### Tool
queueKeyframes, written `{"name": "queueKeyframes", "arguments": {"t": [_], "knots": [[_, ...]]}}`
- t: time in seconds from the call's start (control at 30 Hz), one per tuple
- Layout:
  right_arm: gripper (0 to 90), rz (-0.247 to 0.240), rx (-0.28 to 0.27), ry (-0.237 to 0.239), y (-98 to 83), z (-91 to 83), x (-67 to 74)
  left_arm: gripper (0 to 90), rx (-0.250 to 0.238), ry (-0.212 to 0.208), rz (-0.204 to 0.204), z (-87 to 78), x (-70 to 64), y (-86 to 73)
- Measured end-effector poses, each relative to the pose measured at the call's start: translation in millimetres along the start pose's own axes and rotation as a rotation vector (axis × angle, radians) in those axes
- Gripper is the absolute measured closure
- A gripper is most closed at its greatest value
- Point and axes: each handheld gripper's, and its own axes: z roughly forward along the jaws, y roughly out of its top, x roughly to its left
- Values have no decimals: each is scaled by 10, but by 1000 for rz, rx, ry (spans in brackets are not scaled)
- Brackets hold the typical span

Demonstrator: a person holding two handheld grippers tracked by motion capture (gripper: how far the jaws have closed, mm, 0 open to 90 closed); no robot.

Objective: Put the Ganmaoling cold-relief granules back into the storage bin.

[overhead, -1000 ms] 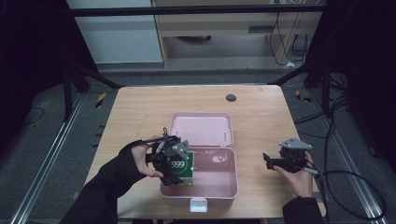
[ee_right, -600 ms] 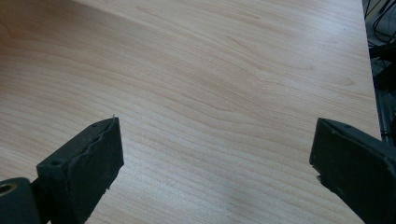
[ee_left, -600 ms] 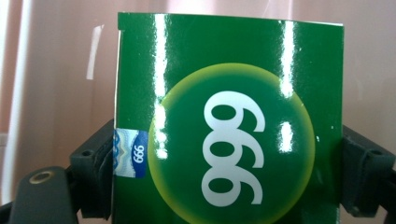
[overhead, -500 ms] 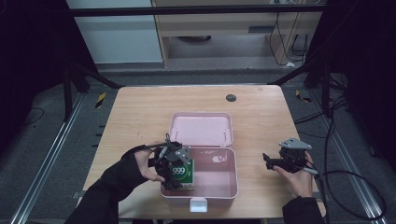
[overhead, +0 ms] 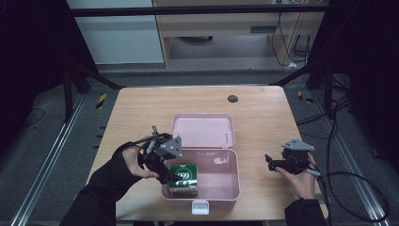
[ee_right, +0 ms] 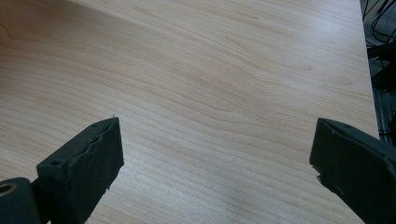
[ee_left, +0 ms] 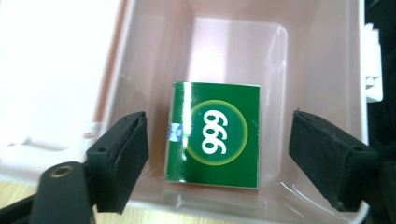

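The green box (ee_left: 212, 135) has been laid flat inside the pink case (overhead: 233, 188), so the left gripper (ee_left: 217, 161) is held just above it, jaws apart after closing a little, while the right gripper (overhead: 270, 162) is kept wide open over the table (overhead: 263, 108).

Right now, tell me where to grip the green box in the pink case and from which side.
Grip the green box across its two long side edges, coming straight down from above: it lies flat in the pink case, label up, and the open left gripper already straddles it.
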Motion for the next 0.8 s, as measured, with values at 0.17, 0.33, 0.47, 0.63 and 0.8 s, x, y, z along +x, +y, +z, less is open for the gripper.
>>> {"name": "queueKeyframes", "arguments": {"t": [0.17, 0.33, 0.47, 0.63, 0.8], "knots": [[32, 8, 2, -3, -1, -4, 2, 267, -60, 55, -53, -201, 33, -96], [32, 7, 2, -3, -4, -2, 0, 299, -108, 102, -115, -355, 49, -269], [32, 11, 3, -2, -8, -3, 0, 299, -124, 139, -168, -392, 59, -457], [31, 5, 3, -6, -12, 3, -2, 299, -143, 164, -234, -396, 80, -714], [31, 4, 5, -6, -15, 3, 1, 298, -159, 208, -337, -334, 77, -941]]}}
